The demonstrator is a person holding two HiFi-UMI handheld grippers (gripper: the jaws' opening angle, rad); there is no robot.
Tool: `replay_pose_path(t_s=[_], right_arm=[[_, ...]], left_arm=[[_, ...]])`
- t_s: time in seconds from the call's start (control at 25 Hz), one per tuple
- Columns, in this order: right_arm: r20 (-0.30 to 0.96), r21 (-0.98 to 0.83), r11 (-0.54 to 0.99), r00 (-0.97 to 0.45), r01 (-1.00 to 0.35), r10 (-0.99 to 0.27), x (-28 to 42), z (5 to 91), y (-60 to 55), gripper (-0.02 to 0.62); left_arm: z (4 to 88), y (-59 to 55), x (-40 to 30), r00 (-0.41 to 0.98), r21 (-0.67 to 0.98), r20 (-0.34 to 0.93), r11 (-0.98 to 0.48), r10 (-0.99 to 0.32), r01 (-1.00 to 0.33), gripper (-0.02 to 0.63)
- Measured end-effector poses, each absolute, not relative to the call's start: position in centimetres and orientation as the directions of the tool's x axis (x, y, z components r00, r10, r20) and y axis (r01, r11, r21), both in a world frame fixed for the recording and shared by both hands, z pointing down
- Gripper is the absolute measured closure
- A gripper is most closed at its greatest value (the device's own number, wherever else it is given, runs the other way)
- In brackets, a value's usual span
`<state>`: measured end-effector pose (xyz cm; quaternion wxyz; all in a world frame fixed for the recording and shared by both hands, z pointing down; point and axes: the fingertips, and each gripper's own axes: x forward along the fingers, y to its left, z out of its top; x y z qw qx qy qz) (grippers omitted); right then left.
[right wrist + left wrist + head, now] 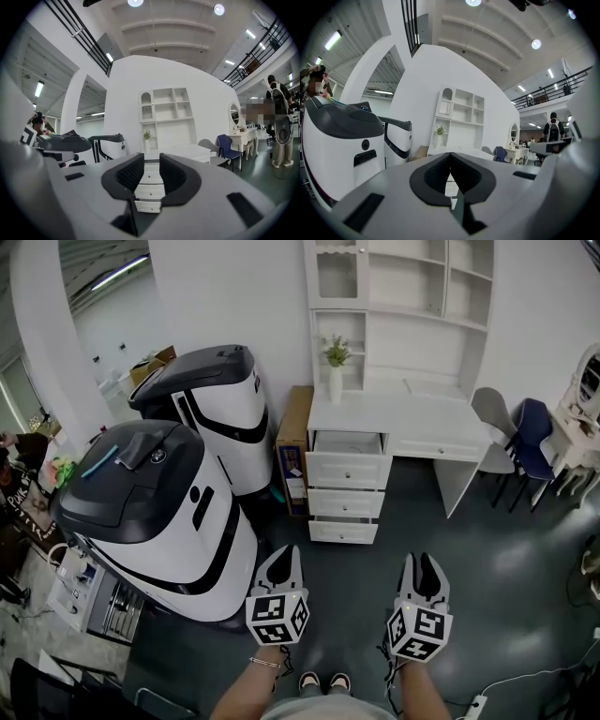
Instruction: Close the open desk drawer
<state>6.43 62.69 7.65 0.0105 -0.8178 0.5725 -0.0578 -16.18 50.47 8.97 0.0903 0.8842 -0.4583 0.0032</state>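
Note:
A white desk point(394, 418) stands against the far wall, with a stack of three drawers point(345, 502) under its left end. The top drawer point(348, 457) is pulled out and open; the two below it are shut. Both grippers are held level, well short of the desk, over the dark floor. My left gripper point(283, 561) has its tips touching and holds nothing point(450, 156). My right gripper point(427, 563) has a gap between its pads, and through that gap point(151, 161) I see the drawer stack point(150, 185) far off.
Two big white-and-black machines point(159, 512) point(214, 409) stand left of the desk, and a cardboard box point(294, 442) leans against its side. Grey and blue chairs point(516, 442) sit at the right. A vase point(336, 381) stands on the desktop. A cable and power strip point(473, 703) lie bottom right.

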Motion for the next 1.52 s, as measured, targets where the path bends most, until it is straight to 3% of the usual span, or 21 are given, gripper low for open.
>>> replay_pose_path(t_s=[0.72,1.52], right_arm=[[0.142,-0.123,-0.292,0.275,-0.948,-0.951,11.1,10.2,59.5,0.500],[0.135,-0.107,-0.369,0.354,-0.923,-0.925,14.4,9.1,41.4,0.497]], left_arm=[[9.5,47.7,-12.3,0.531,0.157,0.110,-0.512,-0.840,-0.844,0.594],[8.4,27.6,-7.9,0.601,0.148,0.092,-0.586,-0.794,-0.796,0.594]])
